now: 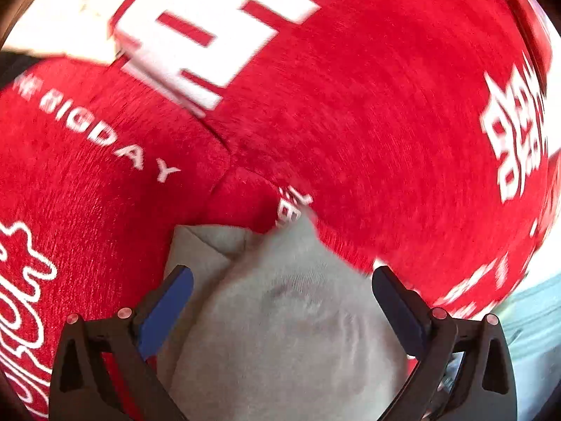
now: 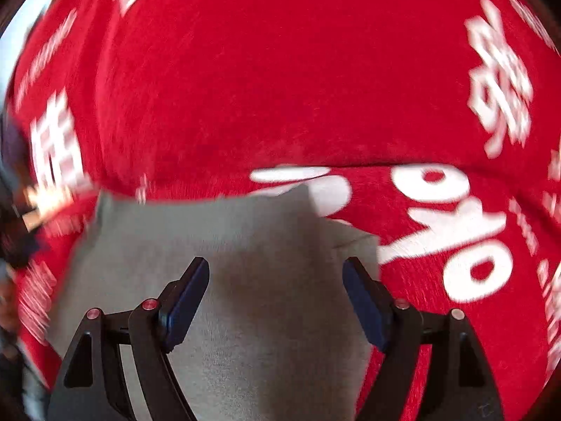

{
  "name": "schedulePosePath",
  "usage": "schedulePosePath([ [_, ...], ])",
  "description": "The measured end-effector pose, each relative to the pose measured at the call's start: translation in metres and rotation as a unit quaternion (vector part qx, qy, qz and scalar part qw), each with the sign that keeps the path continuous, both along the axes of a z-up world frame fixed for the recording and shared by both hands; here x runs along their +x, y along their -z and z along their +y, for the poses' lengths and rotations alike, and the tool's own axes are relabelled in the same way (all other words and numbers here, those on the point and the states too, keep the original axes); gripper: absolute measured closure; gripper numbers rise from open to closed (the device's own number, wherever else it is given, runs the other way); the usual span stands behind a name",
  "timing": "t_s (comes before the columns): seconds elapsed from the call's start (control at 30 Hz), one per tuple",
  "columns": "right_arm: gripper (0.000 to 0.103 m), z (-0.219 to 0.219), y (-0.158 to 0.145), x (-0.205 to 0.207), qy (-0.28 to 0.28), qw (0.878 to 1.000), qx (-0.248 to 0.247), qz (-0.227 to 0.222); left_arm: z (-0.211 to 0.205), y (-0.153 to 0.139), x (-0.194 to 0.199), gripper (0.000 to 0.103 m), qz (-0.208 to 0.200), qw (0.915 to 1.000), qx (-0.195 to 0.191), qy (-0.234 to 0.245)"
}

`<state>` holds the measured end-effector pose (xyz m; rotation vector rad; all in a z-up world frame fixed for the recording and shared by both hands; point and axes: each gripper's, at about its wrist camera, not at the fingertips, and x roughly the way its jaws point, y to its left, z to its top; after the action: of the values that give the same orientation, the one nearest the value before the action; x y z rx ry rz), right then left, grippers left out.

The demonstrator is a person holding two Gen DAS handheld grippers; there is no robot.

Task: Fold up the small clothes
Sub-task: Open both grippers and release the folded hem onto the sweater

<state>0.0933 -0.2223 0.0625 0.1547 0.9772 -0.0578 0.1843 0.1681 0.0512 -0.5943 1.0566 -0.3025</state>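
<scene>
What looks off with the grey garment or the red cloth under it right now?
The small grey fabric garment lies rumpled, one corner flap turned over. The red plush cloth with white lettering has a crease. Nothing torn or spilled.

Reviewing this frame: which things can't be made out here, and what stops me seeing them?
- Grey garment: near end cut off by the left wrist view's bottom edge; kind unclear.
- Same garment's left edge: motion-blurred in the right wrist view.
- Red printed cloth: lettering smeared by blur, mostly unreadable.
- Surface beneath: hidden by the red cloth.
</scene>
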Motion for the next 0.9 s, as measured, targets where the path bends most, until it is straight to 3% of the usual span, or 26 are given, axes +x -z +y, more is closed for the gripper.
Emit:
schedulePosePath([
  [0.07,0.022,0.021,0.008,0.013,-0.027,0.999,-0.032,0.014,-0.032,-0.002,-0.007,0.001,-0.018,0.9978,0.044,0.047],
  [0.2,0.022,0.048,0.028,0.049,-0.061,0.996,-0.031,0.049,-0.105,0.012,-0.005,0.001,-0.048,0.9769,0.154,0.141],
  [0.27,0.022,0.050,0.039,0.062,-0.062,0.994,-0.055,0.067,-0.113,0.028,0.010,0.001,-0.037,0.9702,0.193,0.142],
  [0.3,0.022,0.043,0.044,0.066,-0.051,0.994,-0.070,0.074,-0.106,0.042,0.022,0.001,-0.012,0.9697,0.210,0.125],
  [0.4,0.022,0.006,0.055,0.066,0.002,0.994,-0.059,0.088,-0.067,0.065,0.040,0.001,0.034,0.9780,0.194,0.067],
  [0.47,0.022,-0.033,0.059,0.057,0.052,0.994,-0.022,0.089,-0.042,0.071,0.042,0.001,0.049,0.9797,0.191,0.037],
  [0.53,0.025,-0.065,0.055,0.043,0.078,0.993,0.056,0.069,-0.011,0.075,0.040,0.001,0.067,0.9826,0.173,0.006],
  [0.57,0.025,-0.072,0.048,0.037,0.090,0.992,0.063,0.064,0.001,0.075,0.037,0.001,0.073,0.9837,0.164,-0.009],
  [0.63,0.024,-0.069,0.031,0.026,0.123,0.990,0.007,0.062,0.020,0.064,0.026,0.001,0.062,0.9889,0.130,-0.037],
  [0.7,0.023,-0.050,0.006,0.007,0.111,0.994,0.007,0.015,0.021,0.042,0.008,0.001,0.040,0.9893,0.129,-0.056],
  [0.77,0.022,-0.021,-0.004,-0.005,0.079,0.997,0.023,0.003,0.004,0.027,-0.010,0.001,0.018,0.9905,0.129,-0.044],
  [0.83,0.022,0.022,-0.001,-0.014,0.021,1.000,0.013,0.016,-0.040,0.017,-0.035,0.001,-0.007,0.9901,0.138,0.025],
  [0.9,0.022,0.065,0.010,-0.020,-0.034,0.999,-0.020,0.036,-0.079,0.011,-0.058,0.001,-0.031,0.9818,0.167,0.084],
])
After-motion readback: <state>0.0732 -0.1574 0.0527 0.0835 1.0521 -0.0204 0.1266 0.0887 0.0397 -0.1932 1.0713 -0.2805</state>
